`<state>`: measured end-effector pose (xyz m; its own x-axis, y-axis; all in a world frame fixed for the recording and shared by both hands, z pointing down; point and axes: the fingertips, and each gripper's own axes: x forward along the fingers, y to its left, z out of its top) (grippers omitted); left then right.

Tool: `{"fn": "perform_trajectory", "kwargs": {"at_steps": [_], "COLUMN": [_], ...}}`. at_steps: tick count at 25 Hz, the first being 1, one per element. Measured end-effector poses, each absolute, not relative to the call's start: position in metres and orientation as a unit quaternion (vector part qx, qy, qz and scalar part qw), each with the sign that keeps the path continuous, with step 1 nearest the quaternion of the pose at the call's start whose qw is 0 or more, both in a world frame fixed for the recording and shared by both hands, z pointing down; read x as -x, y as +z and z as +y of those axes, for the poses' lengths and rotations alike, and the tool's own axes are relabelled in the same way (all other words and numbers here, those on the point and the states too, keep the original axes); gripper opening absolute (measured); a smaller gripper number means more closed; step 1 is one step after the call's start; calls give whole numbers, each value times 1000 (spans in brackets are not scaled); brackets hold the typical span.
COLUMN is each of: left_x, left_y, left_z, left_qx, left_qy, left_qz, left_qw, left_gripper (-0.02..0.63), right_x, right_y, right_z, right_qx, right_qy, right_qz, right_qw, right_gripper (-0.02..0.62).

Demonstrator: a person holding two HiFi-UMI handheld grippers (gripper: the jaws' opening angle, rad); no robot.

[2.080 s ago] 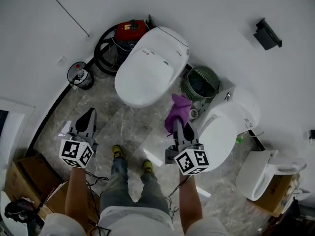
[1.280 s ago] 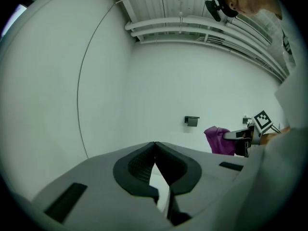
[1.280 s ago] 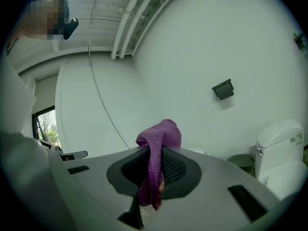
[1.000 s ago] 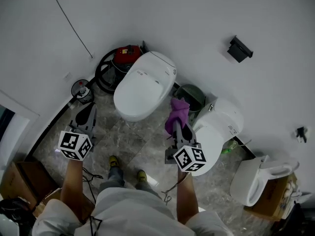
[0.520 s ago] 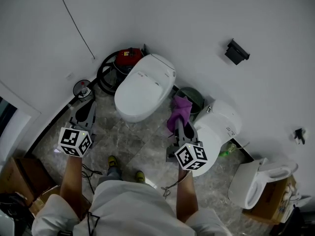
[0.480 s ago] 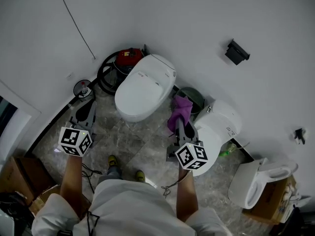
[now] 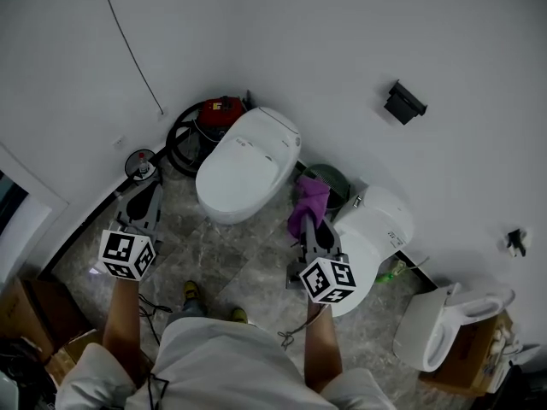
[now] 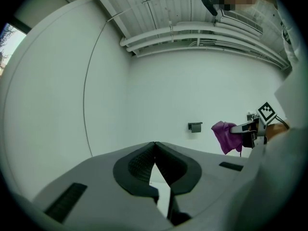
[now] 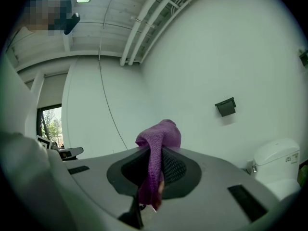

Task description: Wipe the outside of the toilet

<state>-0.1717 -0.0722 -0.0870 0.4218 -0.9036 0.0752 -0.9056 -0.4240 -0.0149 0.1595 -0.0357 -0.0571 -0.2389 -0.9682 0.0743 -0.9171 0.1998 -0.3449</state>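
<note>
Toilet (image 7: pixel 246 165) stands lid-down by the wall, between the 2 grippers. At its left, the left gripper (image 7: pixel 144 196) has its jaws together on nothing. Just right of the toilet, the right gripper (image 7: pixel 311 222) is clamped on a purple cloth (image 7: pixel 309 202), seemingly clear of the bowl. Both grippers keep their pose from 2.1 s ago, though the toilet now shows smaller.

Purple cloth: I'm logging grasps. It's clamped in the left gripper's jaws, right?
No. The purple cloth is clamped in the jaws of the right gripper, as the right gripper view shows. The left gripper is shut on nothing.
</note>
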Motion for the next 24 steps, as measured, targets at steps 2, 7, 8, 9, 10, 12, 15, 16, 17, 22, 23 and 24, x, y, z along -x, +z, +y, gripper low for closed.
{"fn": "perform_trajectory", "kwargs": {"at_steps": [2, 7, 8, 9, 10, 12, 15, 16, 17, 22, 23, 24], "left_x": [173, 173, 173, 173, 174, 176, 175, 174, 174, 178, 180, 181], "left_y": [-87, -84, -84, -83, -83, -83, -84, -84, -85, -87, -87, -87], "left_z": [-73, -76, -76, -76, -76, -78, -81, -81, -82, -86, -87, -88], "left_qx": [-843, -845, -845, -844, -843, -842, -843, -844, -845, -846, -845, -845], "left_qy": [36, 39, 39, 39, 39, 38, 35, 37, 39, 39, 40, 40], "left_qz": [-536, -534, -534, -534, -536, -537, -536, -535, -534, -532, -533, -534], "left_qw": [14, 16, 17, 17, 16, 16, 15, 14, 12, 7, 7, 7], "left_gripper": [12, 12, 12, 12, 12, 12, 12, 12, 12, 12, 12, 12], "right_x": [-158, -159, -160, -160, -160, -160, -163, -163, -163, -158, -157, -155], "right_y": [-57, -55, -54, -54, -53, -53, -55, -55, -55, -55, -55, -55], "right_z": [-36, -39, -39, -39, -40, -41, -42, -42, -42, -44, -45, -45], "right_qx": [612, 616, 617, 618, 619, 621, 625, 626, 627, 628, 628, 628], "right_qy": [-161, -165, -167, -169, -169, -168, -166, -165, -165, -161, -161, -161], "right_qz": [770, 766, 765, 763, 762, 761, 759, 758, 757, 757, 757, 757], "right_qw": [79, 82, 83, 83, 83, 84, 84, 84, 84, 83, 82, 82], "right_gripper": [57, 56, 57, 57, 57, 56, 56, 56, 57, 57, 56, 55]}}
